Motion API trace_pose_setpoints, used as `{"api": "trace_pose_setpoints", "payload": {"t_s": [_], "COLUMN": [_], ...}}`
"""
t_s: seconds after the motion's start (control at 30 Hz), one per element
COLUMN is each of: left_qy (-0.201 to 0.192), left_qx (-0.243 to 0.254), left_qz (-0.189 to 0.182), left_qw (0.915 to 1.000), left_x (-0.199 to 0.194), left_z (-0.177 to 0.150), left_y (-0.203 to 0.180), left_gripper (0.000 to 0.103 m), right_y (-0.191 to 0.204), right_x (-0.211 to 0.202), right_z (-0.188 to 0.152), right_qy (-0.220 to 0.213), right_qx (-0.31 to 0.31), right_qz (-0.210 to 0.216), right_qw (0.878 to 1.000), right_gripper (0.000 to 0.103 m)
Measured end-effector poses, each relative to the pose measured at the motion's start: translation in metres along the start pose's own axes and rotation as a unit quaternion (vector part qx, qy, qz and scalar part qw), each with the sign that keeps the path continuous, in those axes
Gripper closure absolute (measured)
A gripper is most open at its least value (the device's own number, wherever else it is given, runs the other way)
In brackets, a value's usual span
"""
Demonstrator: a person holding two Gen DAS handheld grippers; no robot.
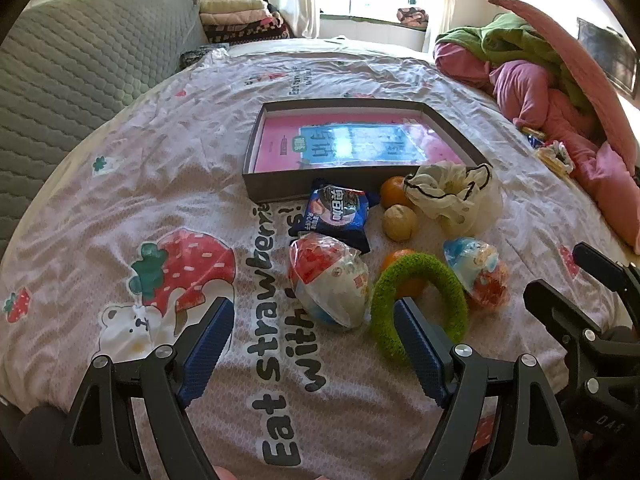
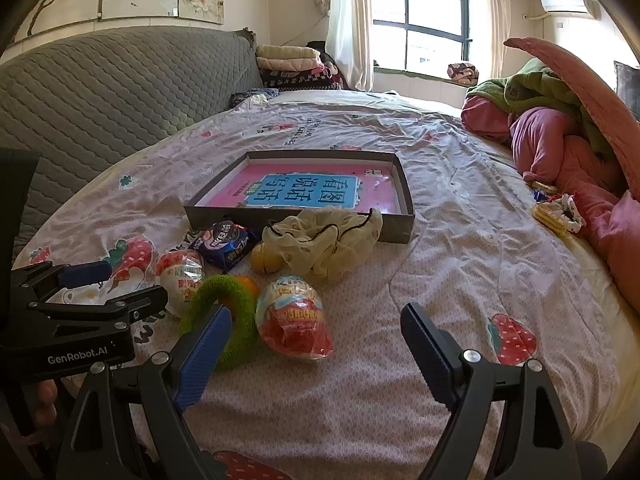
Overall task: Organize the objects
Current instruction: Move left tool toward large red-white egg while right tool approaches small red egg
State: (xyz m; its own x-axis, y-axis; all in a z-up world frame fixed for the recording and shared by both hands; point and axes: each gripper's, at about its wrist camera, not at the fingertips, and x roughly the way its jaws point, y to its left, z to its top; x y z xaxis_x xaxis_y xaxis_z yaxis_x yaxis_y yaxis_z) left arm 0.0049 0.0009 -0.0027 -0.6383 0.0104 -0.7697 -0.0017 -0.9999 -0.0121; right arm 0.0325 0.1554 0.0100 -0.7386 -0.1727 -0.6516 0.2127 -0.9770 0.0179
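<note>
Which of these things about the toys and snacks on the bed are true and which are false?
1. Both tongs are wide open and hold nothing. True: the left tongs and right tongs are empty.
2. The fuzzy green ring lies inside the shallow grey cardboard box. False: it lies on the bedsheet, nearer the tongs than the box.
3. A pink and blue book lies in the box. True.
4. The dark blue snack packet is stuck between the left tongs. False: it lies on the sheet near the box.
5. A pale walnut sits beside an orange fruit. True.
</note>
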Motion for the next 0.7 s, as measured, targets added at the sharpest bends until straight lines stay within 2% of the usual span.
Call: {"api": "trace_pose_setpoints", "payload": {"t_s": [0.7], "left_qy": [0.035], "left_qx": [-0.008], "left_qz": [-0.009], "left_qw": [0.9993], "left_x": [0.012], "left_z": [-0.014], "left_y": [0.013], "left_gripper": [0.020], "right_y": [-0.002], "right_x": [0.009], "right_z": [-0.014], "right_qy": [0.035], "right_qx": [-0.006], "right_qz": [0.016], "right_qw": [0.999], "right_gripper": [0.017]}}
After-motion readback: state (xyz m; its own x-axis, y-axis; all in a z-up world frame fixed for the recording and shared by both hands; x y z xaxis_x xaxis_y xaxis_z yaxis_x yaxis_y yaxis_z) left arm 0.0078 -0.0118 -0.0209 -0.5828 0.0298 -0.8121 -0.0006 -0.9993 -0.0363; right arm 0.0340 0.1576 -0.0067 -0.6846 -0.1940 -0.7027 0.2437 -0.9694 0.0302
